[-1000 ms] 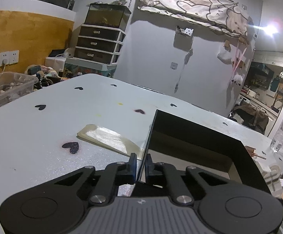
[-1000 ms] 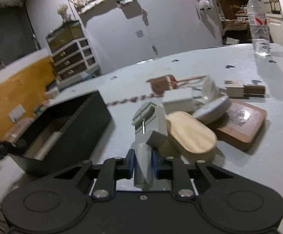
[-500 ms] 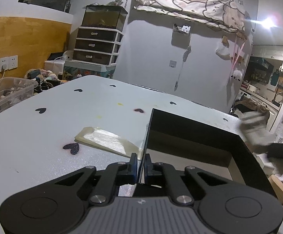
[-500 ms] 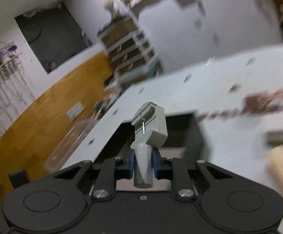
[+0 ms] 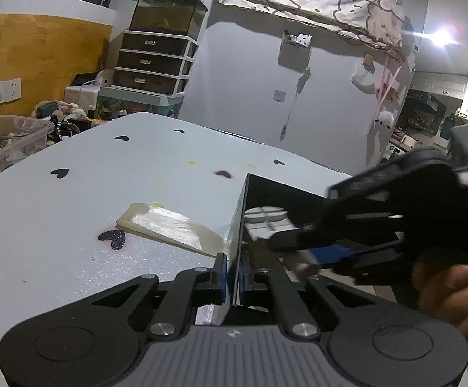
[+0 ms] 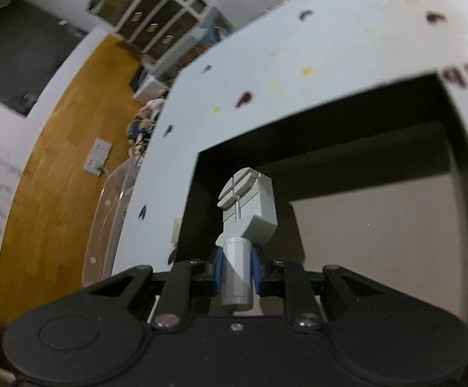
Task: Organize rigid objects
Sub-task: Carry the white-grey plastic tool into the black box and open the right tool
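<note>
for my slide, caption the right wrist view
Right gripper holds a grey tool over the open black box.

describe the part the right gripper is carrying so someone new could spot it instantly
Find the open black box on the pale table dotted with dark hearts. Held over its opening, clamped by its round stub between the blue pads of the right gripper, is a small grey plastic tool. Its blocky head with a cross-slotted rounded end sets it apart from the flat cream slab lying outside the box.
</note>
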The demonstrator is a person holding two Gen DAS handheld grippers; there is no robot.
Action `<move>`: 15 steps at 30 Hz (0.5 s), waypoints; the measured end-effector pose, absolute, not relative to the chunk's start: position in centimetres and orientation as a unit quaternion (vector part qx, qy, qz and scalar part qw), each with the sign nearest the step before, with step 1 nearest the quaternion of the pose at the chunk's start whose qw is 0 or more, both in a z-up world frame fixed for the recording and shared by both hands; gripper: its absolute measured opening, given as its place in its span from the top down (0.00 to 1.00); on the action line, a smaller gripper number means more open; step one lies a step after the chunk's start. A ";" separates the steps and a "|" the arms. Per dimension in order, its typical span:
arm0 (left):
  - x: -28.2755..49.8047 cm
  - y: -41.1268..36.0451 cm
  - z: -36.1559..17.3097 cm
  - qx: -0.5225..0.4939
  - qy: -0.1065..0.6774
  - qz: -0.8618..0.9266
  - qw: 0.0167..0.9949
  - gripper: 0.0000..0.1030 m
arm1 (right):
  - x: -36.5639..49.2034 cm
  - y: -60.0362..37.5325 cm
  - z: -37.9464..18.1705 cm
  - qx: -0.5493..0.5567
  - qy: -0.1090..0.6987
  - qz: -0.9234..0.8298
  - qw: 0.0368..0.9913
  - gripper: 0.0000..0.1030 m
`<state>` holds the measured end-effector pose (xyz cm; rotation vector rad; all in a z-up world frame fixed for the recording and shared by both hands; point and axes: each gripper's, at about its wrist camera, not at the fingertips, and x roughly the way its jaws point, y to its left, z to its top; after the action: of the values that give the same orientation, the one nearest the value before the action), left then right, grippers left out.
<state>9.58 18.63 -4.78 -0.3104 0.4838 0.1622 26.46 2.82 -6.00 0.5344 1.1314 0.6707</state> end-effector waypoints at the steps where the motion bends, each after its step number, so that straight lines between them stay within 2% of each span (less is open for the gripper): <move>1: 9.6 18.7 -4.8 -0.153 0.239 0.078 0.956 0.93 | 26.5 2.8 -6.2 0.252 0.524 0.302 0.755 0.81; 10: 9.6 18.9 -5.0 -0.148 0.237 0.069 0.958 0.93 | 26.8 4.9 -7.6 0.256 0.555 0.279 0.741 0.79; 13: 9.6 19.0 -5.0 -0.150 0.239 0.066 0.957 0.93 | 26.5 5.2 -7.0 0.239 0.552 0.284 0.747 0.71; 15: 9.7 19.0 -4.9 -0.149 0.241 0.066 0.957 0.93 | 26.3 5.0 -6.4 0.229 0.539 0.287 0.758 0.57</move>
<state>9.68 19.05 -4.89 -0.3020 0.4883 0.1337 26.34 5.02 -6.45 0.4996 1.1754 0.6248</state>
